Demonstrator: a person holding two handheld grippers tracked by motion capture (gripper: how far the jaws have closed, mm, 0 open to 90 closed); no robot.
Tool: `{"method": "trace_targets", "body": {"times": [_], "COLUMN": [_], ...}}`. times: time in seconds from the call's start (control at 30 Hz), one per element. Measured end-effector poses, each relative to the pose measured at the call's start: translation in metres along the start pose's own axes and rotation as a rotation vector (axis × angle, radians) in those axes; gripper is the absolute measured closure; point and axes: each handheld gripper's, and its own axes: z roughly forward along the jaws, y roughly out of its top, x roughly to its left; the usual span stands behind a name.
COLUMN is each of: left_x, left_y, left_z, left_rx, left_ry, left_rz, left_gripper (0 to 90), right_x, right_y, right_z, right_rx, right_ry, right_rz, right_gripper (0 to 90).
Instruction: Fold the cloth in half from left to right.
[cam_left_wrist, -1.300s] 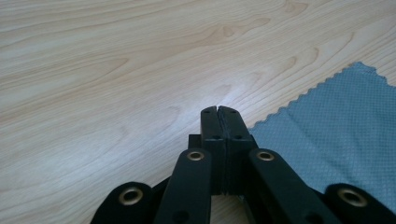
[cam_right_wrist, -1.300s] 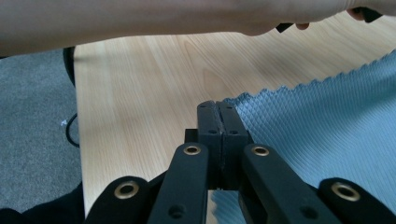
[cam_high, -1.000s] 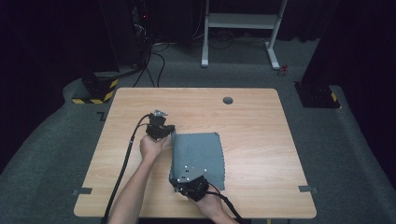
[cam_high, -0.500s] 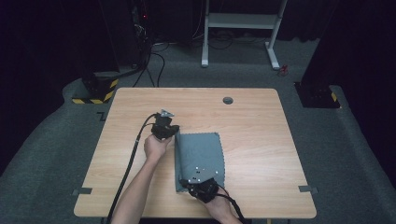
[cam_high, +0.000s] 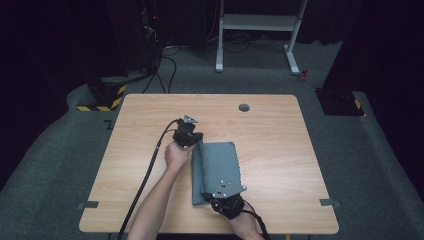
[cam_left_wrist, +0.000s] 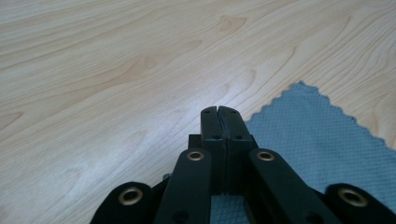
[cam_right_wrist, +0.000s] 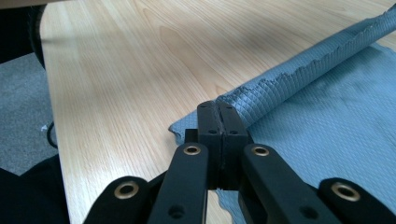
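- The left gripper has its jaws pressed together at the far left corner of the grey cloth; in the left gripper view the closed tips sit over bare wood with the scalloped cloth edge just beside and under them, and I cannot tell whether any fabric is caught between them.
- The right gripper also has its jaws pressed together, at the near end of the cloth. In the right gripper view the tips meet the raised, rolled-over edge of the cloth, and look to be pinching it, though the fabric inside the grip is hidden.
- The cloth lies on the table, left of centre and towards the near edge, its left side lifted into a long fold.
- Judged step: folding the cloth in half, left edge carried over to the right.
- The next move calls for both hands to travel together and level, so the fold lands square on the opposite edge before either lets go.
- The table is pale wood with a small round cable port near the far edge; beyond it are grey carpet, a white frame stand and dark equipment.
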Motion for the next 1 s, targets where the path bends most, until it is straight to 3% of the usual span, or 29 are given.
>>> {"method": "trace_targets", "body": {"times": [0.13,0.23,0.67,0.8,1.0], "left_x": [-0.005,-0.009,-0.023,-0.033,-0.041], "left_y": [0.001,0.003,0.010,0.015,0.019], "left_z": [0.005,0.010,0.026,0.030,0.038], "left_rx": [0.001,0.010,-0.001,-0.008,-0.010], "left_ry": [-0.005,0.013,-0.018,-0.031,-0.046], "left_rz": [0.006,0.016,0.035,0.059,0.051], "left_gripper": [89.7,89.6,89.7,89.7,89.7], "right_x": [-0.002,-0.004,-0.014,-0.015,-0.017], "right_y": [-0.006,-0.011,-0.028,-0.032,-0.037], "right_z": [-0.004,-0.008,-0.030,-0.035,-0.040], "right_rx": [0.002,-0.003,0.028,0.046,0.047], "right_ry": [-0.012,-0.040,-0.126,-0.132,-0.143], "right_rz": [0.007,-0.009,-0.011,-0.010,-0.004], "right_gripper": [90.0,90.0,90.0,90.0,90.0]}}
